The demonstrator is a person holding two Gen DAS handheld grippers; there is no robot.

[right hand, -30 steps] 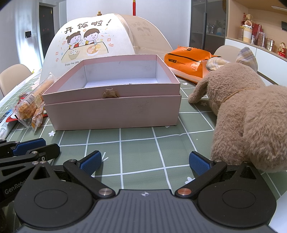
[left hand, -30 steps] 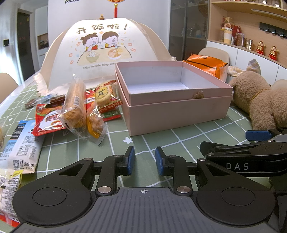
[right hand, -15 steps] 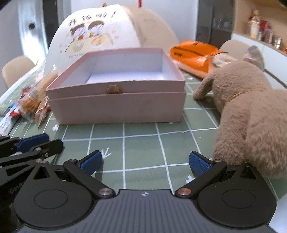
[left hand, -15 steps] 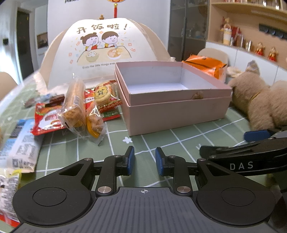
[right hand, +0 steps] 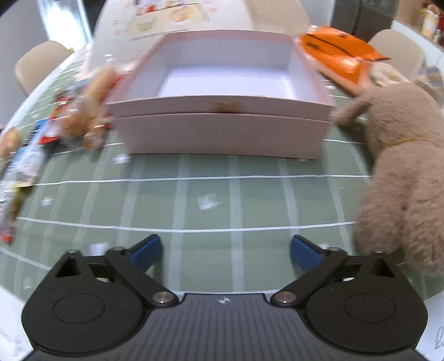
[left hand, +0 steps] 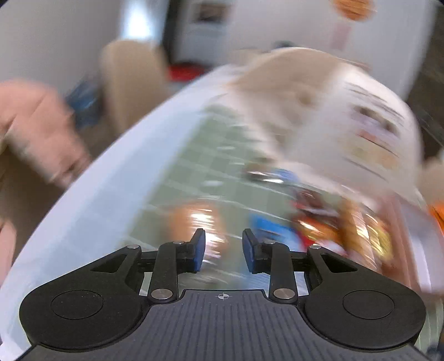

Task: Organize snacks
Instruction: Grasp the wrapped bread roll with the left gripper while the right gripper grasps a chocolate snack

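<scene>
The open pink box (right hand: pixel 222 116) stands empty on the green checked tablecloth, ahead of my right gripper (right hand: pixel 225 251), which is open and empty above the cloth. Several wrapped snacks (right hand: pixel 83 116) lie left of the box. The left wrist view is heavily blurred: my left gripper (left hand: pixel 223 254) has its blue pads a small gap apart with nothing between them, over blurred snack packets (left hand: pixel 327 230) on the table's left side.
A brown plush dog (right hand: pixel 402 166) lies at the right. An orange bag (right hand: pixel 338 52) and the white food cover (right hand: pixel 172 19) stand behind the box. A beige chair (left hand: pixel 130 80) stands past the curved white table edge (left hand: pixel 91 200).
My left gripper has swung sharply left and tilted, now facing the table's left edge and chair. My right gripper has risen and looks down more on the box. Jaw openings are unchanged.
</scene>
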